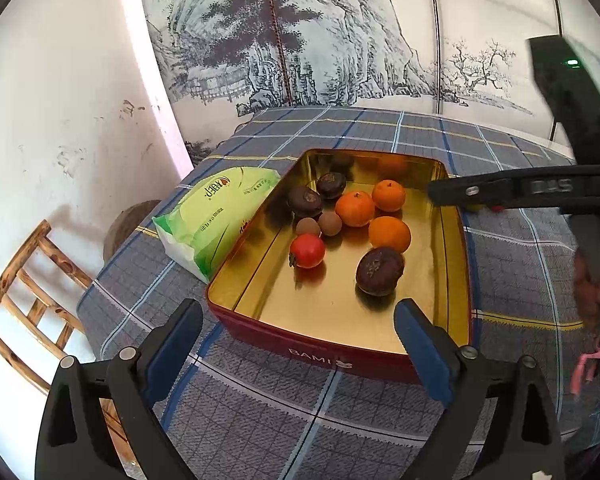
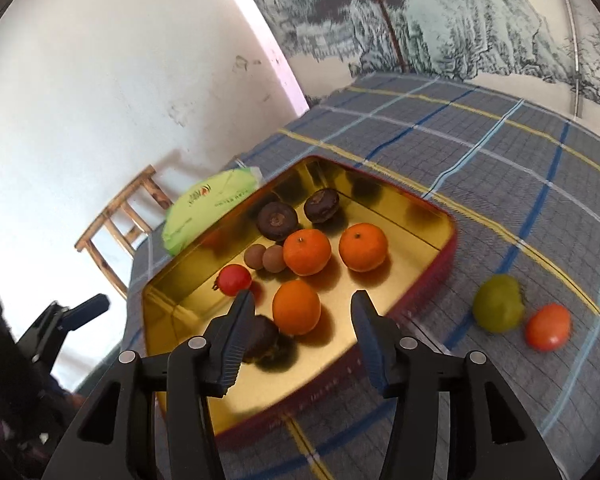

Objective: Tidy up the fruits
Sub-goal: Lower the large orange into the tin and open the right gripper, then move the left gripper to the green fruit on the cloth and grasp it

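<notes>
A red tin with a gold inside (image 1: 340,354) (image 2: 432,220) sits on the checked tablecloth. It holds three oranges (image 1: 389,234) (image 2: 296,307), three dark brown fruits (image 1: 379,271) (image 2: 277,220), two small tan fruits (image 1: 330,223) (image 2: 273,259) and a red tomato (image 1: 307,251) (image 2: 233,279). A green fruit (image 2: 498,309) and a red-orange tomato (image 2: 548,327) lie on the cloth right of the tin. My left gripper (image 1: 298,332) is open and empty at the tin's near edge. My right gripper (image 2: 303,312) is open and empty above the nearest orange.
A green tissue pack (image 1: 216,224) (image 2: 208,208) lies against the tin's left side. A wooden chair (image 1: 24,300) (image 2: 120,220) stands past the table's left edge. A painted screen (image 1: 300,32) backs the table. The right gripper's body (image 1: 520,190) reaches in over the tin's far right corner.
</notes>
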Demonstrator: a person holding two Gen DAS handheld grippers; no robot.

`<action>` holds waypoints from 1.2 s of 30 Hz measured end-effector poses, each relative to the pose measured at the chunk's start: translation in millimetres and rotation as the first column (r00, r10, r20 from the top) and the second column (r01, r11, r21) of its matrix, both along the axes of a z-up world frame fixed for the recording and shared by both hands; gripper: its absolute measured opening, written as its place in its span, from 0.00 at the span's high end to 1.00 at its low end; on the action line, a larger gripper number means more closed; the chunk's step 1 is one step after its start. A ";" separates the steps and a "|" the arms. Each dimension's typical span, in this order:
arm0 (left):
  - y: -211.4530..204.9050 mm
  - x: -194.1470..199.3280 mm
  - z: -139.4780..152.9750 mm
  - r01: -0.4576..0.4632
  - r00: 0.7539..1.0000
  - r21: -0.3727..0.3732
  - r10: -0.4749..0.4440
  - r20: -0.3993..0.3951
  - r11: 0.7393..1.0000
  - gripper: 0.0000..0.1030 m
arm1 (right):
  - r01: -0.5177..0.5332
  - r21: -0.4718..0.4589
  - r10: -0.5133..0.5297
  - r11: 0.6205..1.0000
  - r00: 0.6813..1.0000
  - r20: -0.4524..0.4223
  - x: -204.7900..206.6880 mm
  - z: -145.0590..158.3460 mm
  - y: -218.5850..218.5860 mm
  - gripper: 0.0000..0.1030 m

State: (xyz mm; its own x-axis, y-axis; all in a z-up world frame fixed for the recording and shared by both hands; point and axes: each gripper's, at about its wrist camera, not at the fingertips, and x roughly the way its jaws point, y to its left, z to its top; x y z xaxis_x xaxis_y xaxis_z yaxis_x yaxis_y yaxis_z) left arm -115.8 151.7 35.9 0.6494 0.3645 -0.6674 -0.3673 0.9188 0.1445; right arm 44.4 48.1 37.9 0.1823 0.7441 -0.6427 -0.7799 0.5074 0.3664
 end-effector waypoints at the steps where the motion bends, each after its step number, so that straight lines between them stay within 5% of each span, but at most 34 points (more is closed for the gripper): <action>1: -0.8 0.1 -0.1 0.002 1.000 0.001 -0.002 -0.002 1.000 0.08 | 0.012 -0.002 -0.012 1.000 1.000 0.014 -1.6 2.3 -6.3 0.44; 12: -12.7 5.9 4.1 0.025 1.000 0.033 -0.025 -0.018 0.999 0.07 | 0.220 -0.069 -0.216 0.973 0.974 0.065 11.9 -14.6 -113.3 0.35; 19: -34.4 16.5 9.8 0.097 0.995 0.065 -0.095 -0.028 0.993 0.07 | 0.419 -0.128 -0.414 0.899 0.908 0.067 38.5 -34.8 -198.5 0.32; 25: -65.1 30.3 17.0 0.247 0.969 0.064 -0.246 -0.031 0.967 0.07 | 0.538 -0.172 -0.525 0.826 0.843 0.115 52.4 -41.6 -244.8 0.25; 29: -90.7 51.4 24.5 0.417 0.908 0.009 -0.416 -0.045 0.909 0.14 | 0.561 -0.158 -0.555 0.813 0.828 0.083 58.9 -48.3 -259.8 0.22; 33: -108.3 93.9 33.5 0.577 0.807 -0.125 -0.587 -0.063 0.807 0.33 | 0.541 -0.126 -0.533 0.832 0.841 0.091 56.7 -46.0 -259.5 0.21; 36: -126.2 121.0 36.5 0.690 0.709 -0.107 -0.698 -0.099 0.716 0.33 | 0.518 -0.119 -0.508 0.847 0.855 0.106 52.6 -45.1 -254.2 0.20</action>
State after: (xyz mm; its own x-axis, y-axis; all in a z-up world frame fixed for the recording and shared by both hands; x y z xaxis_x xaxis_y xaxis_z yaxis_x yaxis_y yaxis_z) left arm 5.2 25.5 72.4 0.6149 -0.1970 -0.7636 0.3944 0.9153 0.0814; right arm 97.0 -206.2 -7.2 0.5602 0.4367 -0.7039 -0.4146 0.8835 0.2182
